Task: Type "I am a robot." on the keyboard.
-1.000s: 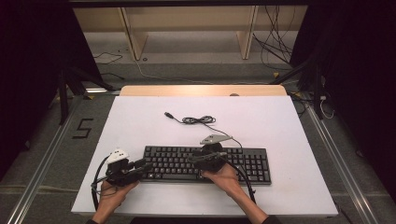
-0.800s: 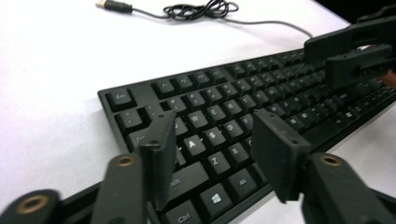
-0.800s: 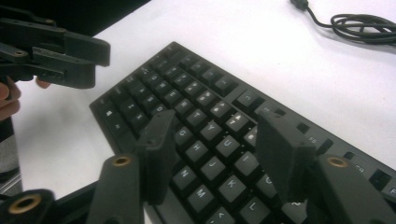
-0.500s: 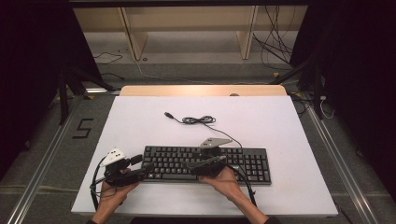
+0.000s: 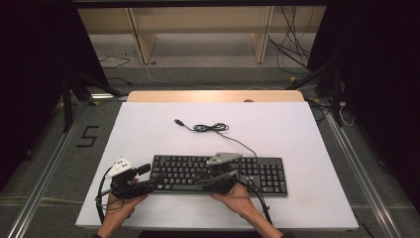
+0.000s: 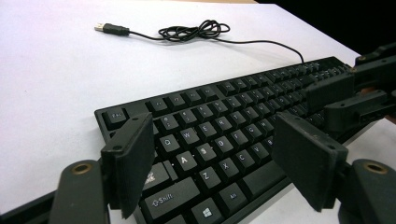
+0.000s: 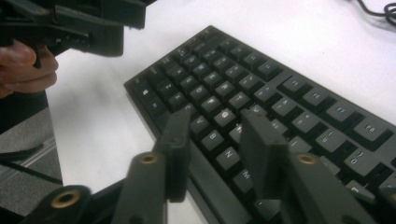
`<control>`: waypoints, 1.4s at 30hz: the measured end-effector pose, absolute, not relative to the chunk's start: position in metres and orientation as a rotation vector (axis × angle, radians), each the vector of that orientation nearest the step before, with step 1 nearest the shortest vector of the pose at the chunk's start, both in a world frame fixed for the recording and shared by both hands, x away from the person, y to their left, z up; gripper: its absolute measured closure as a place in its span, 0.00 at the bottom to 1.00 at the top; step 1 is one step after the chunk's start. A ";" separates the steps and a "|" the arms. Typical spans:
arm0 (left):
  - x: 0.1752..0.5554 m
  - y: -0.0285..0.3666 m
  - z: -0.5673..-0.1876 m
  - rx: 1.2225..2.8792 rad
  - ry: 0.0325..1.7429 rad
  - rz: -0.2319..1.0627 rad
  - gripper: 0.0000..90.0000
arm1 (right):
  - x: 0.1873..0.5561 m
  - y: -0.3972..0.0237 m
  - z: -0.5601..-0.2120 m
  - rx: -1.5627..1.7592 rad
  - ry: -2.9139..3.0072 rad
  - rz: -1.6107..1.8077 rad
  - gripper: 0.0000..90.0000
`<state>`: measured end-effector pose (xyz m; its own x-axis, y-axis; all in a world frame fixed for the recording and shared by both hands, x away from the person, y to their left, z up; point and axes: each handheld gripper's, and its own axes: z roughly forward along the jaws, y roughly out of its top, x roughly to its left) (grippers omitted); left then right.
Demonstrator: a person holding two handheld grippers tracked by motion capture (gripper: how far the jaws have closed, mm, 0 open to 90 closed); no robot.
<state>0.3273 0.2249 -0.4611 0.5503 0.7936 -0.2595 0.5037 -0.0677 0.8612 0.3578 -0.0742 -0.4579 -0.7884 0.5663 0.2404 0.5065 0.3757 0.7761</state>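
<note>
Black keyboard — left gripper at its left end, right gripper mid-front.

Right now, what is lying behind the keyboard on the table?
Behind the keyboard lies its thin black cable, partly coiled, ending in a loose USB plug on the white table. The right gripper covers where the cable joins.

My keyboard is black with white legends, full size with a number block at its right end, and lies flat on the near half of the table, long side running left to right. Its thin black cord leaves the far edge, runs to a small loose coil farther off, and ends in a plug lying free.
</note>
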 end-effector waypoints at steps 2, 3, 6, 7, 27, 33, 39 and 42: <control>0.327 0.225 -0.461 1.723 1.088 0.340 0.32 | 0.356 -0.073 -0.459 0.990 2.561 1.399 0.79; 0.327 0.225 -0.461 1.727 1.085 0.342 0.32 | 0.356 -0.073 -0.460 0.985 2.566 1.396 0.81; 0.327 0.225 -0.461 1.724 1.082 0.342 0.31 | 0.354 -0.072 -0.461 0.983 2.575 1.381 0.87; 0.326 0.225 -0.461 1.724 1.080 0.341 0.31 | 0.354 -0.072 -0.462 0.983 2.581 1.376 0.89; 0.323 0.221 -0.460 1.737 1.051 0.336 0.30 | 0.349 -0.065 -0.473 0.970 2.635 1.314 1.00; 0.323 0.220 -0.461 1.740 1.049 0.335 0.30 | 0.350 -0.064 -0.476 0.965 2.641 1.294 1.00; 0.323 0.220 -0.461 1.742 1.048 0.332 0.30 | 0.351 -0.063 -0.479 0.965 2.643 1.272 1.00; 0.323 0.220 -0.461 1.742 1.049 0.332 0.30 | 0.351 -0.062 -0.481 0.971 2.649 1.260 1.00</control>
